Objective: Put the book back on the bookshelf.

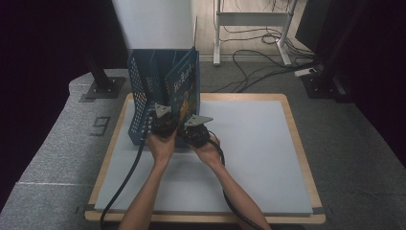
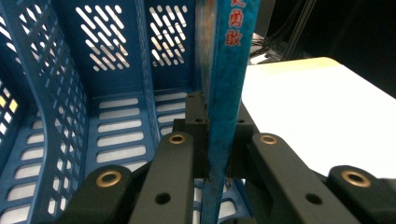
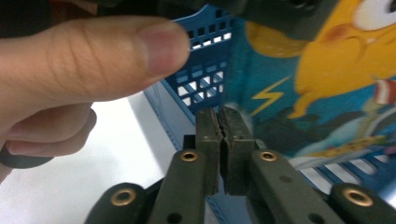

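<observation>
A blue slotted rack (image 1: 143, 91) stands at the table's (image 1: 258, 158) far left corner, its open side facing the person. In the left gripper view its two left compartments show bare slotted floors and walls (image 2: 116, 70); a thin book (image 2: 226, 93) stands on edge at the rack's right side, against the last divider. Whether its bottom edge rests on the rack floor cannot be told.

The left gripper (image 1: 163, 122) is clamped on the book's near edge, its pads pressed on both covers. Just to its right, the right gripper (image 1: 196, 130) has its jaws closed together with nothing between them, its tips (image 3: 223, 123) just short of the book's cartoon cover (image 3: 327, 84). A thumb (image 3: 93, 60) of the other hand shows close by in that view.

Right of the rack the white table top lies open out to its wooden rim (image 1: 299, 143); the rack sits hard against the left and far edges.

The book stands upright, leaning slightly right, long axis running away from the person, its cover (image 1: 184, 84) facing right.
</observation>
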`<move>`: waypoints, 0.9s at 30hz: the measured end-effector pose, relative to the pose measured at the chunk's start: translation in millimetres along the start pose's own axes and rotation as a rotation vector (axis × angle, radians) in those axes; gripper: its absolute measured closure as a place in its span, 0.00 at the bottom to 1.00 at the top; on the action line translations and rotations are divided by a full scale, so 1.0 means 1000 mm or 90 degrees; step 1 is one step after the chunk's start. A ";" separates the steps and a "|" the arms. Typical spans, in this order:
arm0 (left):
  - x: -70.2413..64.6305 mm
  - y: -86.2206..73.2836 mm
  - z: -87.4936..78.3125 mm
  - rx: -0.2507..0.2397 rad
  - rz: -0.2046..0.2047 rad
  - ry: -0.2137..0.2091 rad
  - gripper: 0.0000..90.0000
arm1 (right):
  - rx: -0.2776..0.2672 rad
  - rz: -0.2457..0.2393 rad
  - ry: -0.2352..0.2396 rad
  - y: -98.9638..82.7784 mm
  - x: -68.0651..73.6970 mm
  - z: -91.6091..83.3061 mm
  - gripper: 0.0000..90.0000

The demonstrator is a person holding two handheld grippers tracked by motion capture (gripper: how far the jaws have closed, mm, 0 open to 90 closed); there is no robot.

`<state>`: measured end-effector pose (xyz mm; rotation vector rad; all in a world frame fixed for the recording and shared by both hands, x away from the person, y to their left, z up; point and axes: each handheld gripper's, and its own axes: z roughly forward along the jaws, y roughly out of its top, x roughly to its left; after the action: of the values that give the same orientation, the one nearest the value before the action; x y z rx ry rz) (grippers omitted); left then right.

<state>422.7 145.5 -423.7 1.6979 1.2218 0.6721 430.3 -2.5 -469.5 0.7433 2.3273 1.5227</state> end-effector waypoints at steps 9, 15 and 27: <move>0.007 -0.005 0.000 0.001 -0.018 -0.011 0.92 | 0.005 -0.001 -0.006 -0.003 -0.003 -0.008 0.93; 0.016 -0.012 -0.001 -0.002 -0.049 -0.024 0.92 | 0.009 -0.008 -0.012 -0.004 -0.005 -0.013 0.92; 0.022 -0.022 0.000 0.007 -0.056 -0.031 0.91 | 0.013 -0.018 -0.021 -0.008 -0.007 -0.022 0.88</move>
<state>421.1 167.7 -444.6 1.6505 1.2609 0.5694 423.6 -25.9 -467.5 0.7311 2.3237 1.4655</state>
